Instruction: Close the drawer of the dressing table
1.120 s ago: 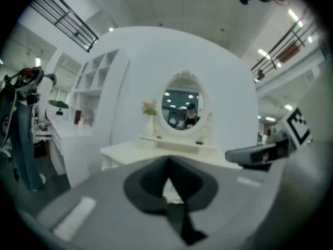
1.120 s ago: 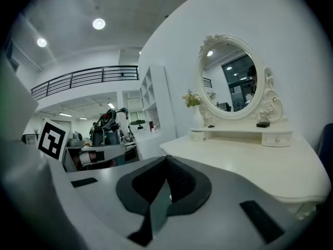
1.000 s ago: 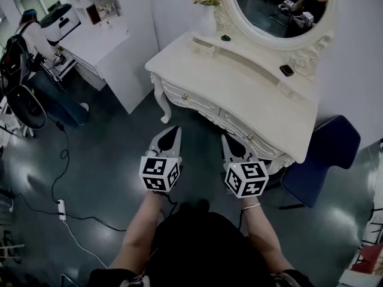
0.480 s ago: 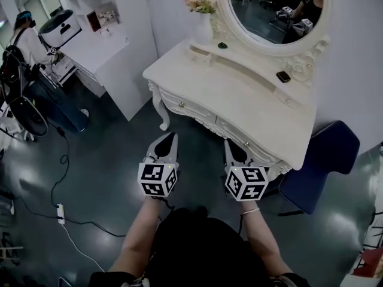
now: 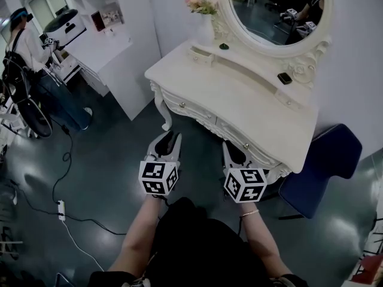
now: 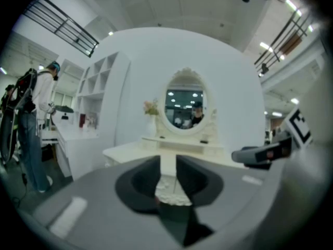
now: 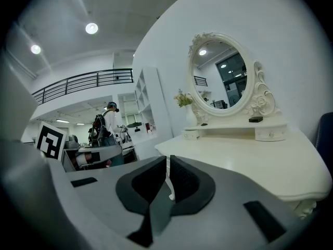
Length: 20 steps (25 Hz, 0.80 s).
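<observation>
- White dressing table [image 5: 251,100] stands against the wall under an oval mirror [image 5: 272,5]; its knobbed drawers [image 5: 190,107] sit flush in the carved front.
- Left gripper [image 5: 169,137], short of the table front, has its jaws opening with nothing between them.
- Right gripper [image 5: 232,150], near the table's edge, shows a thin slit between its jaws and holds nothing.

Dim head view, glare on the floor [image 5: 108,154]; gripper views fisheye-warped, vignetted.

Left hand-held gripper [image 5: 170,139], jaws opening, empty.
</observation>
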Each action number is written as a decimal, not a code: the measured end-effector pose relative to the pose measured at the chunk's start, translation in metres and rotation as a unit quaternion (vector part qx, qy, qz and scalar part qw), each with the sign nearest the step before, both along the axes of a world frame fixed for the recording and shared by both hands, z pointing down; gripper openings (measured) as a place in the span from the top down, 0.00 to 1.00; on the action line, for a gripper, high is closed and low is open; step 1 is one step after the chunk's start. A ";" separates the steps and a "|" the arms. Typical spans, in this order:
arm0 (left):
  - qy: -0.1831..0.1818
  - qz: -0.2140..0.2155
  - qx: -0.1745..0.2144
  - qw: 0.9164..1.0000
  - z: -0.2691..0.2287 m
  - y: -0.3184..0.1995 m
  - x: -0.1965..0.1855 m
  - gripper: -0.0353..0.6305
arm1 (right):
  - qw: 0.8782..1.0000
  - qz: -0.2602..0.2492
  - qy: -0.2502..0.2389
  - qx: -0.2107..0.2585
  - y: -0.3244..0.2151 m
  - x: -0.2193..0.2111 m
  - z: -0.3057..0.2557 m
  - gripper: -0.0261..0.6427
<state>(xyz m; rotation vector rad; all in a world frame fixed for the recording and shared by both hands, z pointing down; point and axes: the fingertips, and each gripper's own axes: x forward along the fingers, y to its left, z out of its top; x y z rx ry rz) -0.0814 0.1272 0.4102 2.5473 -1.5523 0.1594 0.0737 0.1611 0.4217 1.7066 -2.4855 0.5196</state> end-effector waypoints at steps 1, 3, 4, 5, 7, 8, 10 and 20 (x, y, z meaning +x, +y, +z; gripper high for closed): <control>-0.001 0.000 -0.002 1.000 0.001 0.000 0.001 0.80 | 1.000 -0.003 -0.002 -0.002 0.001 0.000 0.001 0.96; -0.002 -0.002 -0.004 1.000 0.002 -0.001 0.002 0.79 | 1.000 -0.005 -0.005 -0.004 0.001 0.000 0.003 0.95; -0.003 -0.003 -0.004 1.000 0.002 -0.003 0.003 0.79 | 1.000 -0.006 -0.006 -0.004 0.000 0.000 0.004 0.95; -0.004 -0.004 -0.004 1.000 0.002 -0.005 0.003 0.78 | 1.000 -0.006 -0.008 -0.005 -0.001 0.000 0.004 0.95; -0.006 -0.004 -0.005 1.000 0.002 -0.009 0.004 0.77 | 1.000 -0.005 -0.009 -0.007 -0.004 0.001 0.006 0.95; -0.006 -0.004 -0.006 1.000 0.003 -0.012 0.005 0.76 | 1.000 -0.005 -0.010 -0.010 -0.006 0.001 0.008 0.95; -0.007 -0.003 -0.009 1.000 0.005 -0.017 0.006 0.75 | 1.000 -0.003 -0.014 -0.016 -0.010 0.001 0.011 0.95; -0.006 0.006 -0.015 1.000 0.015 -0.079 0.011 0.74 | 1.000 0.003 -0.012 -0.027 -0.059 0.001 0.020 0.95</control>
